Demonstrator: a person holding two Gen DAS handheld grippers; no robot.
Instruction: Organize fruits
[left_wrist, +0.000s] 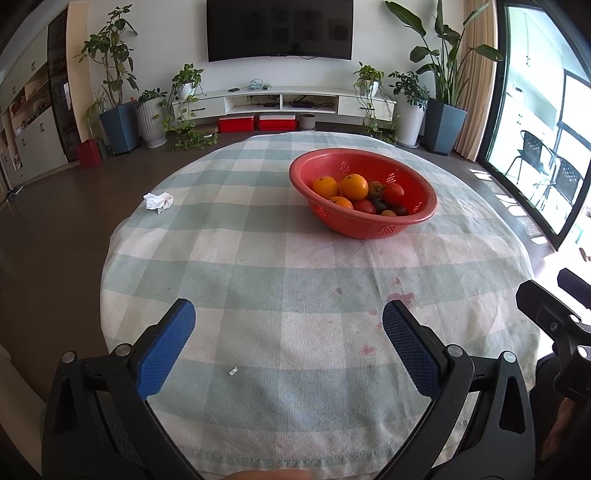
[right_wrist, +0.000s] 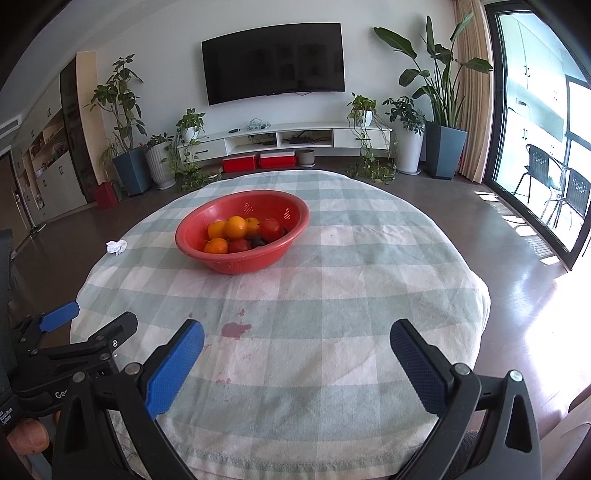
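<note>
A red perforated bowl (left_wrist: 369, 229) (right_wrist: 229, 264) stands on the round table, past its middle. It holds oranges (left_wrist: 354, 187) (right_wrist: 235, 226), red tomatoes (left_wrist: 393, 194) (right_wrist: 270, 230) and some darker fruit (left_wrist: 379, 205). My left gripper (left_wrist: 288, 314) hovers open over the near part of the cloth, well short of the bowl, nothing between its blue pads. My right gripper (right_wrist: 296, 334) is open too, empty, above the near edge to the right of the bowl. The left gripper's blue tip (right_wrist: 59, 315) shows at the right wrist view's left edge.
A green-and-white checked tablecloth (left_wrist: 258, 258) (right_wrist: 369, 280) with reddish stains (right_wrist: 235, 328) covers the table. A crumpled white tissue (left_wrist: 158, 201) (right_wrist: 116, 246) lies near its left edge. Beyond the table are potted plants, a TV cabinet and glass doors at right.
</note>
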